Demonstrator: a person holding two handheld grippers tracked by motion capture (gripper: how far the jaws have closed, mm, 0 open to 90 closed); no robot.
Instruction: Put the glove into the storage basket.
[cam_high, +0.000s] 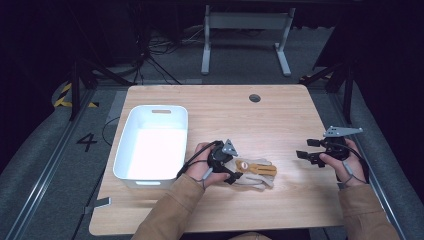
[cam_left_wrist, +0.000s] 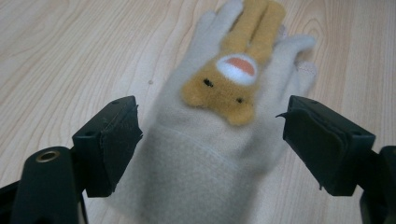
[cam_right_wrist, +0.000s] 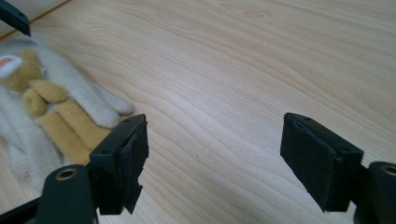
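Because the left gripper (cam_left_wrist: 210, 140) straddles the cuff of the beige glove (cam_left_wrist: 219, 135) with its jaws spread wider than the fabric, a closing pinch could catch only a loose fold of the upper layer, and the glove would then slip out or drag across the wooden table (cam_high: 280, 120) when lifted. If the gripper comes down too steeply, the pads could also press the soft cloth flat against the table rather than gather it. A carry toward the white bin (cam_high: 151, 172), which stands just left of that hand, might snag the dangling fingers of the glove on the near rim.

On the left gripper the jaws stand wide apart, one on each side of the cuff; the left pad seems to brush the fabric's edge, though the blur makes that uncertain, and nothing is clamped. The glove lies flat near the table's middle, its bear patch up, fingers pointing right.

Over to the right, the right gripper (cam_right_wrist: 212, 163) hovers above bare wood, jaws wide and holding nothing.
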